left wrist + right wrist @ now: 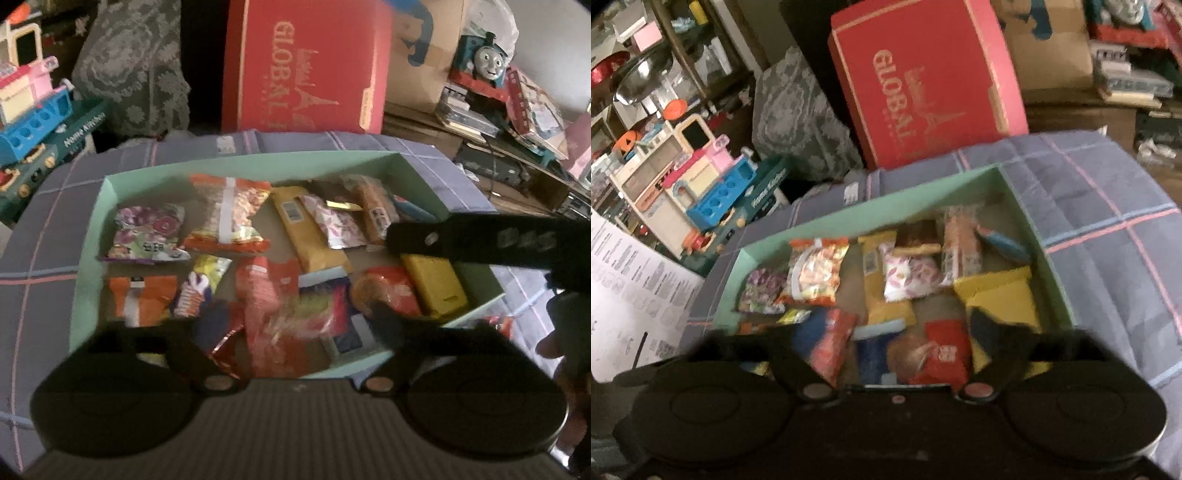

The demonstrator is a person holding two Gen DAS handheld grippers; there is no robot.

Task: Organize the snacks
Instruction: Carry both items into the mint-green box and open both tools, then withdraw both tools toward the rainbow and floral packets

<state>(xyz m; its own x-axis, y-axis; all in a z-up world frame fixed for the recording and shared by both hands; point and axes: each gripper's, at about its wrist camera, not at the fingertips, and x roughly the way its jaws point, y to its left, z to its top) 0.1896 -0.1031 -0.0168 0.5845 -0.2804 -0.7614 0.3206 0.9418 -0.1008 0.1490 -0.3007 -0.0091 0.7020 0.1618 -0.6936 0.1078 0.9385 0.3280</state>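
A shallow mint-green box [240, 162] lies on a purple plaid cloth [48, 229] and holds several snack packets. Among them are a purple packet [147, 232], an orange-and-white bag [229, 218], a long yellow pack [306, 229], a red packet [269, 306] and a yellow box [436, 291]. My left gripper [258, 328] hangs over the box's near edge, open, with nothing between its jaws. One black finger [424, 240] of the right gripper reaches in from the right. In the right wrist view my right gripper [894, 343] is open over the green box [886, 199], above a red packet [945, 350].
A red "GLOBAL" box [306, 66] stands just behind the cloth, with a patterned cushion [136, 62] to its left. Toy sets [33, 110] are piled at the left, and a toy train [484, 62] and clutter at the right. A printed sheet [631, 295] lies at the left.
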